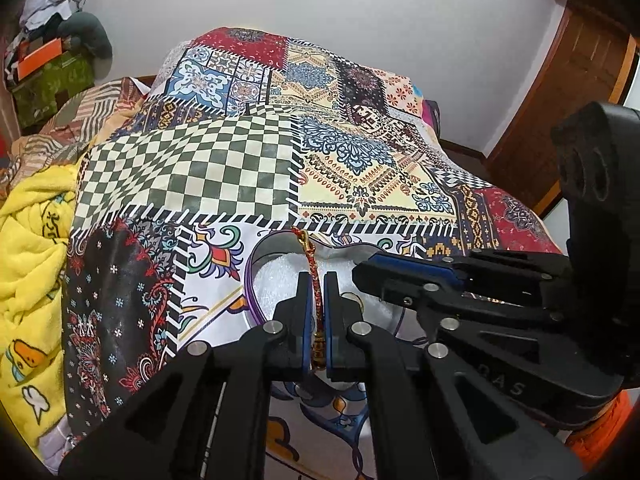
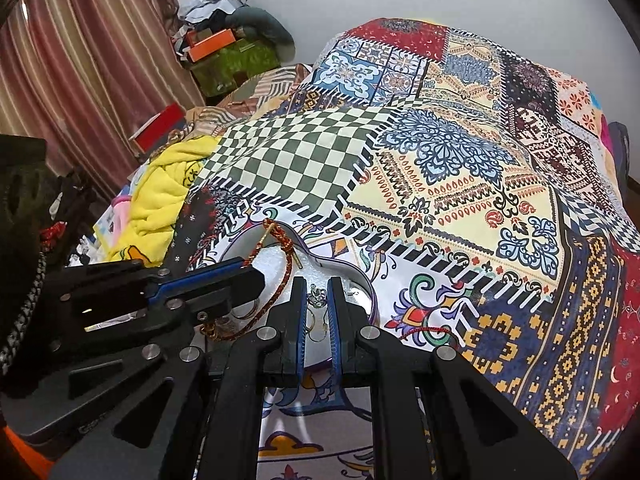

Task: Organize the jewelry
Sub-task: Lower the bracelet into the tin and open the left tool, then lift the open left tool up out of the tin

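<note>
A purple-rimmed box lined with white foam lies on the patchwork bedspread; it also shows in the right wrist view. My left gripper is shut on a red and gold braided cord bracelet, which hangs over the foam; the same bracelet shows in the right wrist view. My right gripper is over the box, its jaws nearly closed around a small silver piece and thin hoop earrings. A thin red thread lies on the bedspread to the right of the box.
The patchwork bedspread covers the bed. A yellow blanket is heaped at the left. Cluttered boxes and a curtain stand at the far left, a wooden door at the right.
</note>
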A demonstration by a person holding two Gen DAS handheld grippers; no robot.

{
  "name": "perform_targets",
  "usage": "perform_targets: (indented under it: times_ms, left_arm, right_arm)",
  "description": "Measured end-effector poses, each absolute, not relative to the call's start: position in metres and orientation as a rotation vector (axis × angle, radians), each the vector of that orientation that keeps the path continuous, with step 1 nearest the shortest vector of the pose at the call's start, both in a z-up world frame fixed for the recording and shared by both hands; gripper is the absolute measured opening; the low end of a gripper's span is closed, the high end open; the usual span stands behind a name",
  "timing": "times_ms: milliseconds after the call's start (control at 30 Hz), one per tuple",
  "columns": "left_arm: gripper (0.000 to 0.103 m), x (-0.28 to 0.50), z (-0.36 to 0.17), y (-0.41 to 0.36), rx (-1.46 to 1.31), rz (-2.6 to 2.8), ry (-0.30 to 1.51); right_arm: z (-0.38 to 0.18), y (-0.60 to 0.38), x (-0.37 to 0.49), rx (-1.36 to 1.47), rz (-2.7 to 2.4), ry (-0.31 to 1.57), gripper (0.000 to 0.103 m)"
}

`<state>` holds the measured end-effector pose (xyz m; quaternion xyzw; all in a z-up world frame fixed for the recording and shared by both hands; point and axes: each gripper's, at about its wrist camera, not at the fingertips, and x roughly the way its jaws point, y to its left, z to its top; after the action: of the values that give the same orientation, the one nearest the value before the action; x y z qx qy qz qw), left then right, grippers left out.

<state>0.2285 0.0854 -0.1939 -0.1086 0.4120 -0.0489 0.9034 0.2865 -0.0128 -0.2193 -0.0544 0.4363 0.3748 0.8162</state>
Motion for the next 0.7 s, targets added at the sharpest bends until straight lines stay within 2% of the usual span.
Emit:
perform_targets:
  times_ms: [433, 533, 567, 600, 700]
  left_arm:
    - [0.010, 0.218, -0.177, 0.092, -0.174, -0.054, 0.819]
    - [0.026, 0.213, -0.171, 0.095, -0.172, -0.044, 0.803]
    - [0.028, 0.212, -0.170, 0.095, -0.168, -0.039, 0.797]
    - [0.029, 0.210, -0.167, 0.096, -0.161, -0.032, 0.791]
    - [0.029, 0.206, -0.162, 0.097, -0.146, -0.017, 0.783]
  right_arm:
    - [-0.219, -0.005, 0.282, -0.142, 0.828, 0.947, 0.010]
    - [-0.217, -0.005, 0.280, -0.148, 0.821, 0.946, 0.018]
    - [-0.215, -0.006, 0.279, -0.147, 0.819, 0.941, 0.024]
    - [-0.213, -0.008, 0.278, -0.145, 0.817, 0.934, 0.028]
    - [-0.203, -0.013, 0.272, -0.149, 0.803, 0.905, 0.031]
